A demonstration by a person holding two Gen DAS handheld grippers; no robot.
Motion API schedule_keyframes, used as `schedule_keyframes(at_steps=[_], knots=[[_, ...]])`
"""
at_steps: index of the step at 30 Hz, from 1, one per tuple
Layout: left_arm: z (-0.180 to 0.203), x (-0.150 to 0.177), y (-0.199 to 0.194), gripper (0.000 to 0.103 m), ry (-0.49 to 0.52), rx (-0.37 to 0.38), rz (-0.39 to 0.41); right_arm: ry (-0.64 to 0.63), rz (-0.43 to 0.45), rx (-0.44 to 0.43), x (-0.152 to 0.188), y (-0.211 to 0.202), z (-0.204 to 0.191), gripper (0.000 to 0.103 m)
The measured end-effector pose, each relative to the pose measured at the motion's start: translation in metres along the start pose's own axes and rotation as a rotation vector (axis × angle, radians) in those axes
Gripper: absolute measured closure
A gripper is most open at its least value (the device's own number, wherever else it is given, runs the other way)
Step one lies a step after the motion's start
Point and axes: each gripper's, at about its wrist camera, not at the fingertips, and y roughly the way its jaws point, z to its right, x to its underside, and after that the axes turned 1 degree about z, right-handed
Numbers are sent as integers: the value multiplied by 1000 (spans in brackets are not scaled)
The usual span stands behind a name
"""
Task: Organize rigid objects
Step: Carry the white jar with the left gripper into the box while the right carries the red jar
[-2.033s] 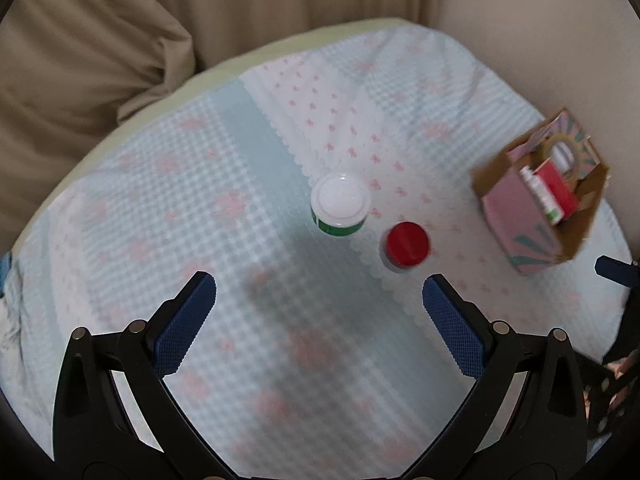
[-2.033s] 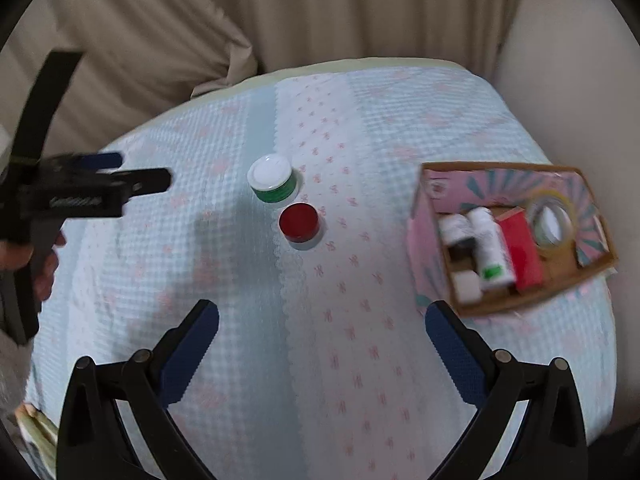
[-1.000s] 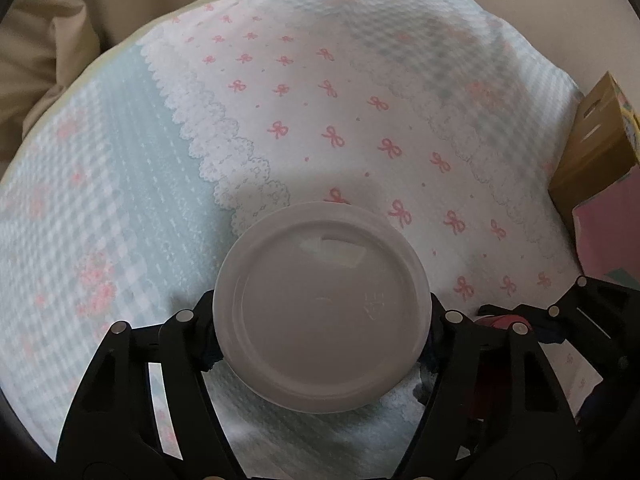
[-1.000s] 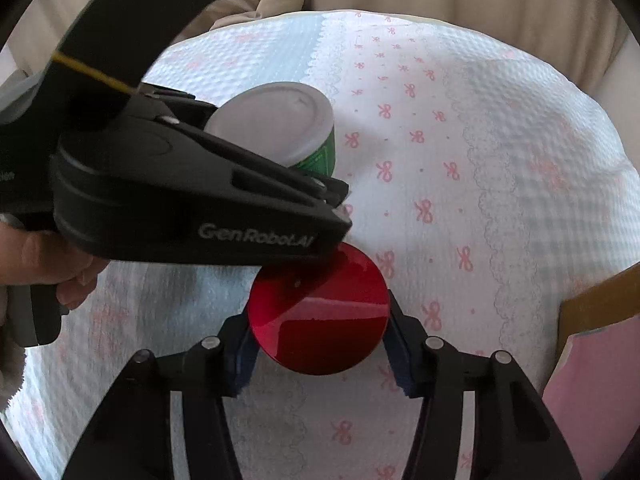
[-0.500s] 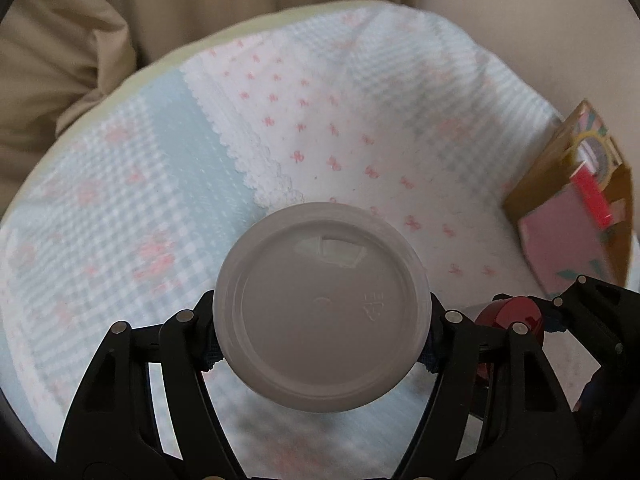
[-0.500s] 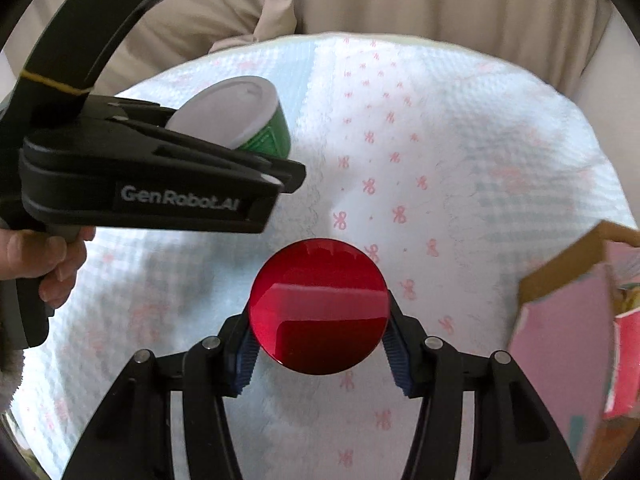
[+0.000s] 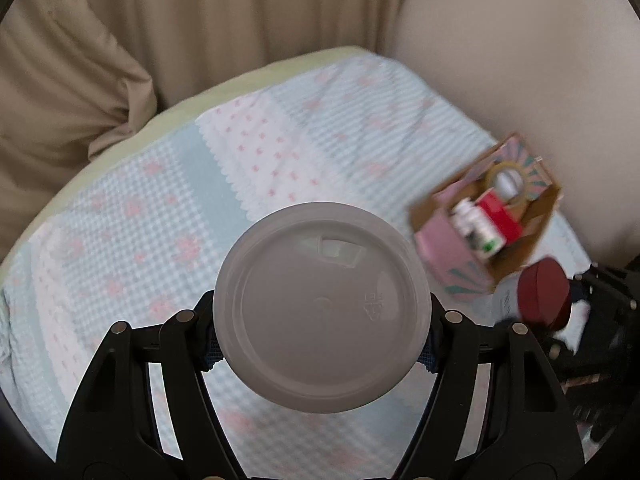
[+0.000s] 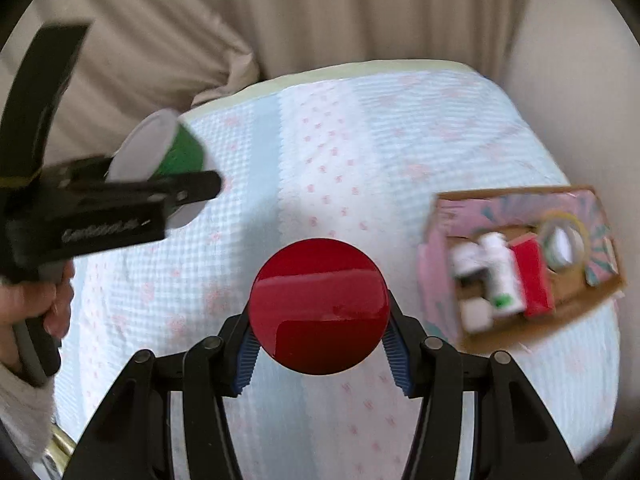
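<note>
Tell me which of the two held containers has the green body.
The white-lidded round container in the left gripper; its green side shows in the right wrist view. The right gripper holds the glossy red-lidded jar.

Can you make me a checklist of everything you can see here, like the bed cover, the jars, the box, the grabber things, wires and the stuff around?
Surface: quilted cover, pale blue check with a white strip of pink bows.
Job's things: white-lidded green jar and red-lidded jar, both lifted off the cover; cardboard box on the right.
Clutter: inside the box, white bottles, a red item and a tape roll; blurred.
Grippers: left gripper closed on the white-lidded green jar; right gripper closed on the red-lidded jar.
Cables: nothing seen.
Surroundings: beige curtain behind, cream wall to the right.
</note>
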Motion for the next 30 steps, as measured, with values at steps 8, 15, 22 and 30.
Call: schedule_keyframes(at_steps=[8, 15, 22, 30], knots=[[62, -14, -39, 35, -34, 34, 24, 57, 32, 77, -21, -64, 70, 53], [137, -26, -24, 35, 2, -2, -10, 4, 32, 116, -30, -89, 156, 53], [202, -39, 28, 35, -26, 1, -68, 17, -29, 96, -34, -67, 244, 53], [258, -56, 106, 35, -46, 26, -165, 36, -110, 73, -41, -18, 311, 53]])
